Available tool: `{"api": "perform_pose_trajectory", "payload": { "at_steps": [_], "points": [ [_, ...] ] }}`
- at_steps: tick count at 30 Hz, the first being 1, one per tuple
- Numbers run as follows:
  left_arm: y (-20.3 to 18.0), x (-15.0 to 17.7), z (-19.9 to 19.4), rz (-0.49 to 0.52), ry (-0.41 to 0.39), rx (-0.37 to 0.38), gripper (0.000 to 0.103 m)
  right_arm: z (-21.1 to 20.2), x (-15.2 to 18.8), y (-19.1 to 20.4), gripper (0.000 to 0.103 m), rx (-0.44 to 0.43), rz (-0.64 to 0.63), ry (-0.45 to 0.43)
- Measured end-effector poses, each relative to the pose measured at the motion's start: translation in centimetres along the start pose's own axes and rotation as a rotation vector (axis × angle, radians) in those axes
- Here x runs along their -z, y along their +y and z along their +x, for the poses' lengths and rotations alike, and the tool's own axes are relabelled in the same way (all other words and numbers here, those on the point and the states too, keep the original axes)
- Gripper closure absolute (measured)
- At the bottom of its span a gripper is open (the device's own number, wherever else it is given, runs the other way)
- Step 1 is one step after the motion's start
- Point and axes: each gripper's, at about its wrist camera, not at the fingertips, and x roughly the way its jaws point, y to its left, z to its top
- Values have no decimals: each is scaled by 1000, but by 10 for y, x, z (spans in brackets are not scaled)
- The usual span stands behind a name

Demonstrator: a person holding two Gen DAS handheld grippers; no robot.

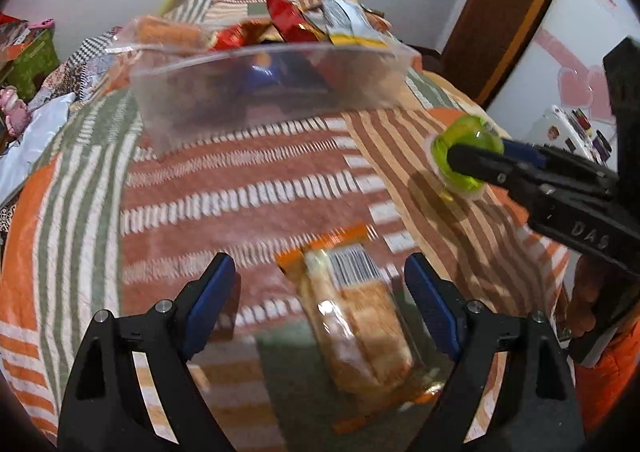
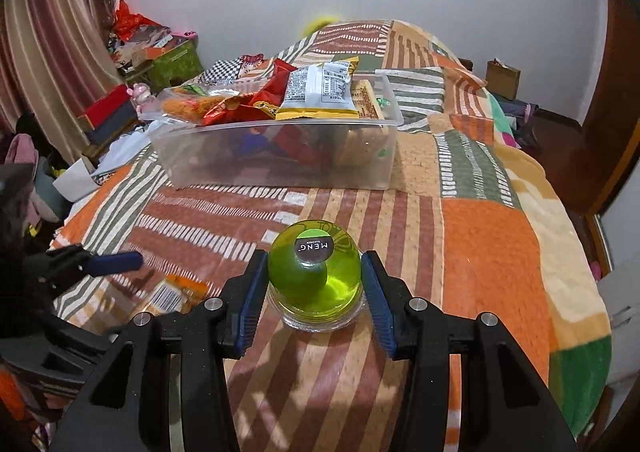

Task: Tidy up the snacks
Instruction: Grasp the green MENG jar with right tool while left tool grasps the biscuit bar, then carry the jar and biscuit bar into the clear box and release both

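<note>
Covering the bed (image 2: 488, 248), a patchwork blanket in orange, rust, green and cream stripes fills both views.

Clear plastic bin (image 2: 280, 156) sits on the bed at 12 o'clock from both tongs, well apart from them. Heaped above the rim: a white and yellow packet (image 2: 320, 92) on top, print side up; red foil packets (image 2: 276, 92) beside it at 9 o'clock; an orange snack in a clear bag (image 2: 192, 102) at the bin's left end. More wrappers show dimly through the wall, something blue among them.

Wafer packet (image 1: 356, 328), clear wrap with orange ends and a barcode, lies flat on the blanket. Left tongs (image 1: 320, 292) point steeply down over it, blue pads wide, straddling its upper end without touching it.

Green jelly cup (image 2: 316, 276), a clear dome with a round dark label reading MENG, is between the right tongs (image 2: 316, 284). Pads narrow, one at the cup's 9 o'clock and one at its 3 o'clock, pressing its sides. In the left wrist view the cup appears clear of the blanket, its shadow below it. Right tongs angle down, bin ahead at 12 o'clock; left tongs sit at their 9 o'clock.
</note>
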Motion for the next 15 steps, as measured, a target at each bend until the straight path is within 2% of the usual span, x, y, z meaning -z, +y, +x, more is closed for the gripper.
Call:
{"api": "perform_pose_trajectory", "payload": {
  "at_steps": [3,6,8,9,11,15],
  "points": [
    [-3,9,4,-13,14,2,17,-6,2,-1,59,-7,9,-11],
    [-3,17,5,-14,3,-21,26,-9,5,0,59,-11,10,-18],
    [-4,19,2,-8,-9,-31,41,-10,6,1,59,-13,9,-21],
    [-4,19,2,-10,-11,-30,44,-11,7,1,59,-14,10,-21],
    [-3,19,0,-15,-13,-25,62,-11,7,2,59,-19,12,-24],
    [3,18,-4,-37,-21,-22,66,-13,7,5,59,-26,9,-29]
  ]
}}
